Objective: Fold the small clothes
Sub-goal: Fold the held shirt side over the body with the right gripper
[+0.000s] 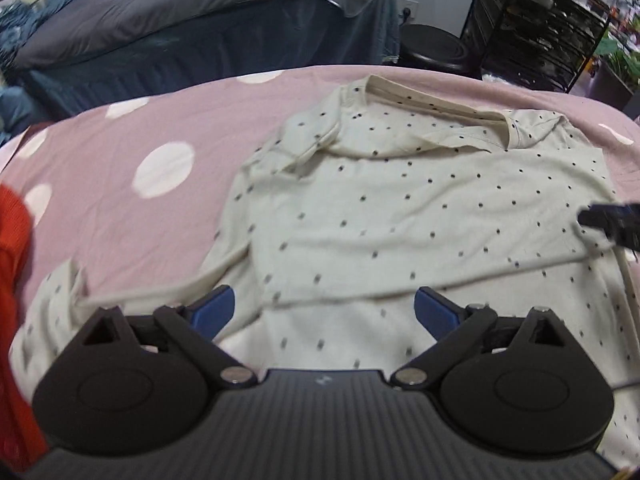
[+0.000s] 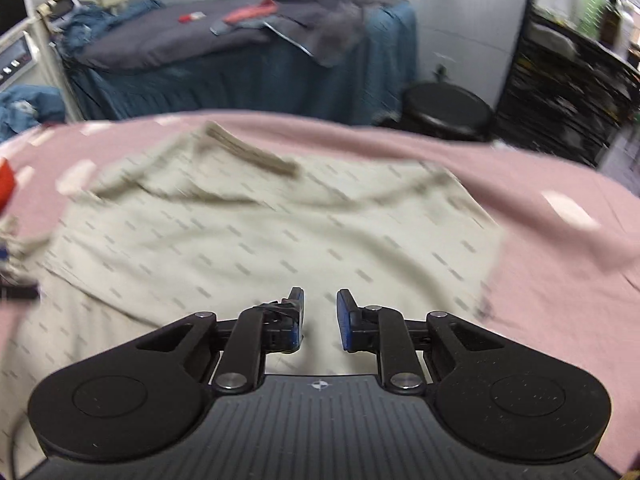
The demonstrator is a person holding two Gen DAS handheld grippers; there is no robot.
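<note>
Lying on table: a cream shirt (image 1: 400, 208) with small dark dots, spread on the pink sheet (image 1: 120, 152) with white spots, collar toward the far edge.
Fold: one side is turned across the body, its edge running over the lower front; one sleeve (image 1: 52, 312) trails off to the near left.
Left gripper (image 1: 324, 312): jaws wide apart above the shirt's lower part, nothing between the blue pads.
Right gripper (image 2: 319, 320): jaws a small way apart over the cloth, nothing between them; the right wrist view is blurred.
Right gripper from the left view: its dark tip shows at the shirt's right edge; whether it touches the cloth I cannot tell.
Red cloth (image 1: 12, 320): at the sheet's left edge, beside the sleeve.
Beyond: a bed (image 1: 180, 32) with dark covers, a black stool (image 2: 448, 110), and a black rack (image 1: 544, 28) of shelves.
</note>
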